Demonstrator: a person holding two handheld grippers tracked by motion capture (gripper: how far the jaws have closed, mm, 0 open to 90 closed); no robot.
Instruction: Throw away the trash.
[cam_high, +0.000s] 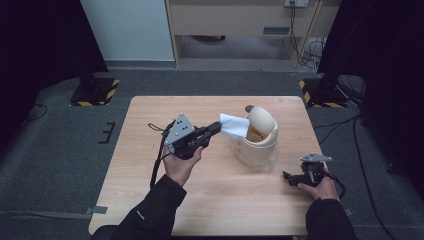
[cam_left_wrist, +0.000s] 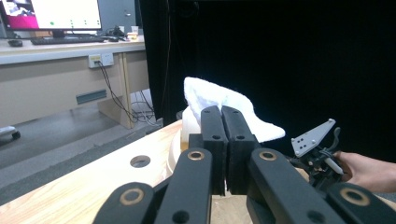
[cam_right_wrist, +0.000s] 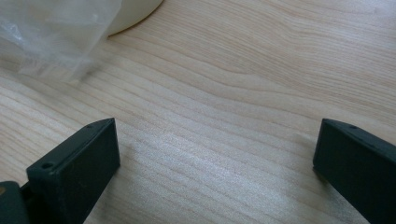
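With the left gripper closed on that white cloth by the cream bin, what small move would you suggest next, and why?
Probably draw the left gripper a little further back from the cream bin. Its jaws are shut on the white cloth, which hangs at the bin's opening, while the right gripper rests open on the table.

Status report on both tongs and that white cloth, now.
Left tongs shut on white cloth, at the beige lidded container. Right tongs open, low over bare wooden table. Nothing between them.

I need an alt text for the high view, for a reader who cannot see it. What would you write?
Seen from above, the left gripper pinches a white cloth beside a cream container on a wooden table. The right gripper rests open near the table's right edge, held by the person's hand.
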